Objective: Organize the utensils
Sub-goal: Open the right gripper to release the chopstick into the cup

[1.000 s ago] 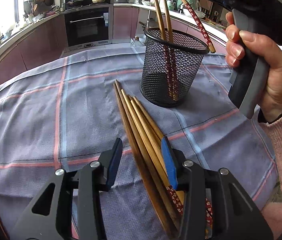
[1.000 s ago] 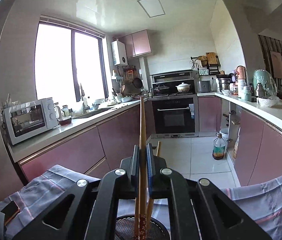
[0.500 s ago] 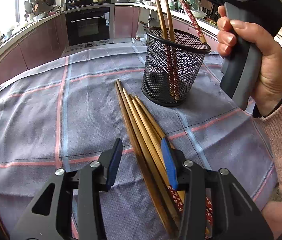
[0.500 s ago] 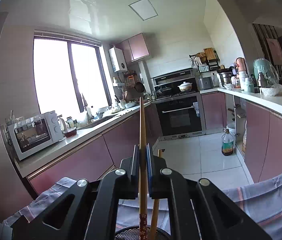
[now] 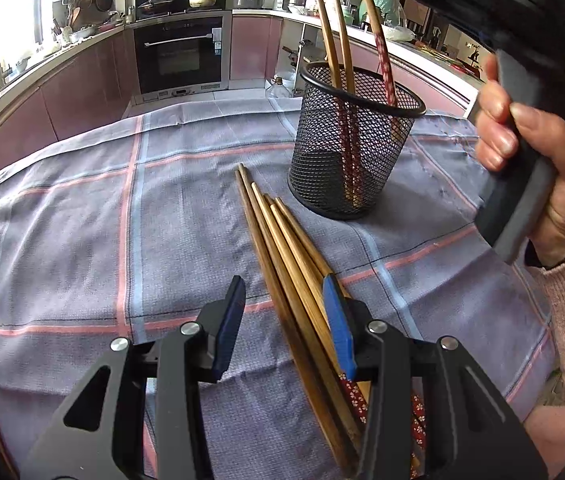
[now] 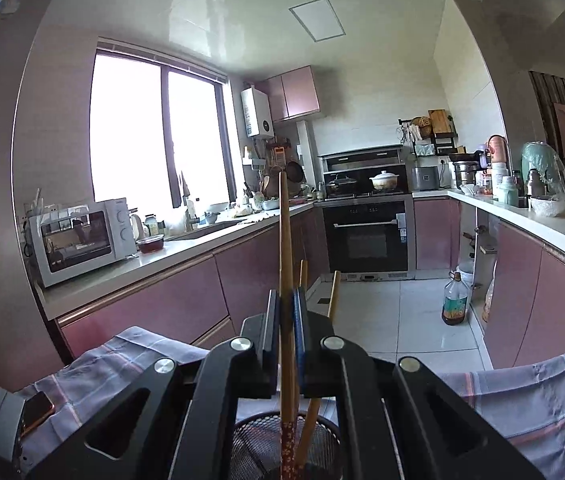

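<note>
Chopsticks were the whole job here, and the one pinched in the right gripper [image 6: 285,344] had dropped lower compared with a second earlier: its patterned end was now well down inside the mesh holder [image 5: 356,148], where before it only hung at the rim. The pads were pressed tight on that chopstick [image 6: 285,264], so it hadn't been let go yet. Two other sticks already stood in the holder, leaning on the rim. Looked to me like the next thing needed was just to release it.

Left gripper [image 5: 282,320] hadn't budged, fingers partly spread and gripping nothing, hovering over the loose bundle of chopsticks [image 5: 282,240] lying on the checked tablecloth [image 5: 82,220] just beside the holder. I counted around five left there, so I'd guess the sorting was under halfway.
</note>
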{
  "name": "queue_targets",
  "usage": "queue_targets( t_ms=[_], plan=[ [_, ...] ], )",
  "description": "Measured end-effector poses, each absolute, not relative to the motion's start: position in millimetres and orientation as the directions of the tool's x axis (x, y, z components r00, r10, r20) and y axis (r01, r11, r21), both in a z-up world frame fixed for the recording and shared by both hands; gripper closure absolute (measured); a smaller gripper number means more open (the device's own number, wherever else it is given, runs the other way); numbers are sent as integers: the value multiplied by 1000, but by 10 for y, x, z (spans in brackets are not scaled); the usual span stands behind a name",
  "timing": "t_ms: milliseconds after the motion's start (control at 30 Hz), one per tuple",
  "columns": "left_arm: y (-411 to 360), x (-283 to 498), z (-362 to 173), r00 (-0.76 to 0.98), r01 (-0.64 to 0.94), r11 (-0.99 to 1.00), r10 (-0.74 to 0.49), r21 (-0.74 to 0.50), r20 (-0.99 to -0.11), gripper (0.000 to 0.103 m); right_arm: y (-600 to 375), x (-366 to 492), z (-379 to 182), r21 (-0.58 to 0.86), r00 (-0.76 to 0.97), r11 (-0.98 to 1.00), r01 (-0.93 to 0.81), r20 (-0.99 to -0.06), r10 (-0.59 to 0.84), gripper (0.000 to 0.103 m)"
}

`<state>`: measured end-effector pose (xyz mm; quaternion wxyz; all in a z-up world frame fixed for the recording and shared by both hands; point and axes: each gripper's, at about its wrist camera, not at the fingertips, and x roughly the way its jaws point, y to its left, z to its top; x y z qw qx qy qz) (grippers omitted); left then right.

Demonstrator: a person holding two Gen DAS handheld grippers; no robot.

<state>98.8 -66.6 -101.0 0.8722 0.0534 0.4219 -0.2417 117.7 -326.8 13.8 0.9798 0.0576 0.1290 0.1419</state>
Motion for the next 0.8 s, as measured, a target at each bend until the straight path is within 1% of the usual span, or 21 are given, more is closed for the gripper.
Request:
queue_targets(
  t_ms=[167, 267, 300, 333, 367, 467, 500, 567, 600, 633, 767, 800],
  plan=[
    [-669, 999, -1003, 528, 468, 877, -377, -110, -761, 64, -3305, 1143, -8, 174, 875, 947, -271, -366, 317, 96],
    [-694, 997, -1011, 525, 473, 875, -374, -103, -764, 64, -3327, 1095, -50, 196, 858, 945, -263, -400, 322, 94],
    [-702, 997, -1013, 524, 474, 875, -373, -101, -766, 64, -3336, 1107, -66, 205, 848, 945, -254, -422, 320, 88],
    [-707, 991, -1011, 524, 475, 874, -372, -99, -766, 65, -3344, 1105, -81, 216, 842, 944, -249, -433, 322, 81],
    [-712, 986, -1009, 524, 477, 873, -372, -98, -766, 65, -3359, 1098, -99, 229, 838, 941, -250, -436, 328, 78],
    [-722, 980, -1007, 521, 482, 871, -373, -96, -768, 66, -3370, 1048, -137, 251, 823, 935, -251, -454, 343, 78],
    [-725, 976, -1009, 518, 486, 869, -376, -97, -769, 68, -3370, 1013, -141, 254, 820, 934, -253, -456, 346, 77],
    [-741, 965, -1015, 515, 493, 865, -375, -91, -771, 69, -3363, 911, -127, 247, 818, 931, -267, -453, 355, 73],
    [-754, 958, -1019, 513, 501, 861, -375, -85, -773, 70, -3366, 857, -121, 243, 816, 930, -274, -453, 359, 69],
    [-763, 953, -1024, 509, 506, 859, -374, -82, -775, 73, -3375, 806, -117, 248, 811, 926, -285, -453, 370, 68],
    [-787, 948, -1031, 501, 520, 851, -377, -78, -779, 78, -3309, 625, -168, 236, 766, 913, -334, -496, 409, 67],
    [-794, 951, -1031, 498, 524, 848, -380, -79, -780, 81, -3293, 585, -199, 238, 750, 907, -348, -509, 422, 67]
  ],
)
